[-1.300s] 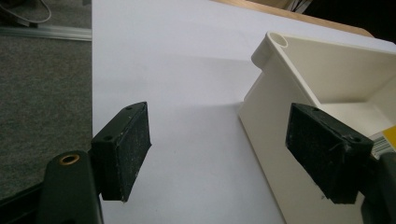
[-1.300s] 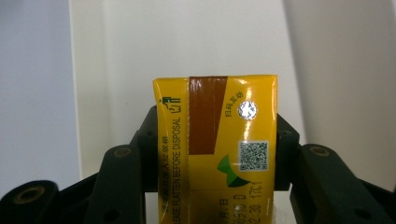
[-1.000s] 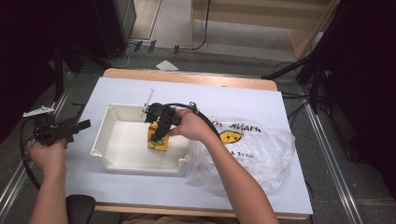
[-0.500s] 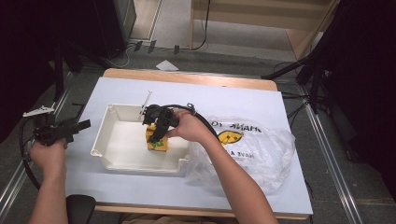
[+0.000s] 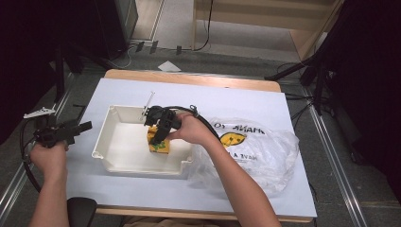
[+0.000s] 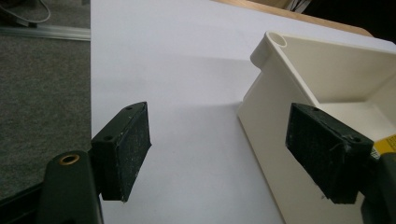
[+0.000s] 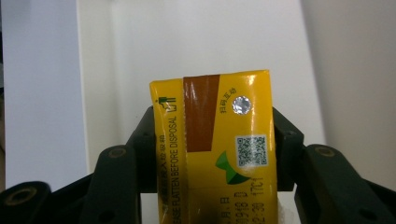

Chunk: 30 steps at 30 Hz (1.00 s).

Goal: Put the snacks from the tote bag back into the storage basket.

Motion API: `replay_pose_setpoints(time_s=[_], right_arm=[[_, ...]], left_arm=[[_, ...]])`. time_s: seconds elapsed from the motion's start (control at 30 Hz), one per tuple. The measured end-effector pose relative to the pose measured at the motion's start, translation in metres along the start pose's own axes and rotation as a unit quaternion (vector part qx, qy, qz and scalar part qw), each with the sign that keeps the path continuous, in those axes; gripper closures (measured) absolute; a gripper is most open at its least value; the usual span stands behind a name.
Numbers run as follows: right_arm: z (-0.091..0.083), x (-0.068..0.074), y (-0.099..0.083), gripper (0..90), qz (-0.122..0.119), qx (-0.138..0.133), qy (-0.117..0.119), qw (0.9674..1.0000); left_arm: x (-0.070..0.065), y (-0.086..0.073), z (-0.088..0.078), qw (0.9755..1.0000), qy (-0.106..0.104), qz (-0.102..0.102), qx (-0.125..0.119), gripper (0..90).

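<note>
My right gripper [image 7: 210, 154] has just been easing its jaws, though both still touch the yellow juice carton [image 7: 215, 149] standing in the white tray [image 5: 113, 165]. I should open fully, then lift straight up. My left gripper [image 6: 233, 154] rests spread wide.

The counter [image 5: 246, 101] is wearing a pale blue-white sheet, with a strip of bare wood peeking out along the far edge. Sitting right on it are a white plastic tub [image 5: 124, 161] toward the left and a crinkly clear plastic bag [image 5: 265, 151] sprawling just beside it on the right.
</note>
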State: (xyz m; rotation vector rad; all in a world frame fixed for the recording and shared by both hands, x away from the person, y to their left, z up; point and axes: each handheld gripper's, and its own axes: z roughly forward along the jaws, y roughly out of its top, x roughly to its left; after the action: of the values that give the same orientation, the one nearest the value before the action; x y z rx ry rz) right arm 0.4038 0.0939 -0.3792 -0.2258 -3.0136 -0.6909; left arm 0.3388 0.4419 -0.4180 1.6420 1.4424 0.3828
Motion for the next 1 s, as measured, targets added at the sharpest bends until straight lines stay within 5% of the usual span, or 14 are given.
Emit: replay_pose_setpoints(time_s=[0.7, 1.0], right_arm=[[0.0002, -0.0016, -0.0037, 47.5, 0.024, -0.015, 0.015, 0.9995], [-0.0072, -0.0070, -0.0051, 37.3, 0.046, -0.036, 0.027, 0.9979]], left_arm=[[0.0004, 0.0000, -0.0003, 1.0000, 0.002, 0.000, -0.002, 23.1], [0.0000, 0.0003, -0.0001, 1.0000, 0.002, 0.000, -0.002, 23.1]])
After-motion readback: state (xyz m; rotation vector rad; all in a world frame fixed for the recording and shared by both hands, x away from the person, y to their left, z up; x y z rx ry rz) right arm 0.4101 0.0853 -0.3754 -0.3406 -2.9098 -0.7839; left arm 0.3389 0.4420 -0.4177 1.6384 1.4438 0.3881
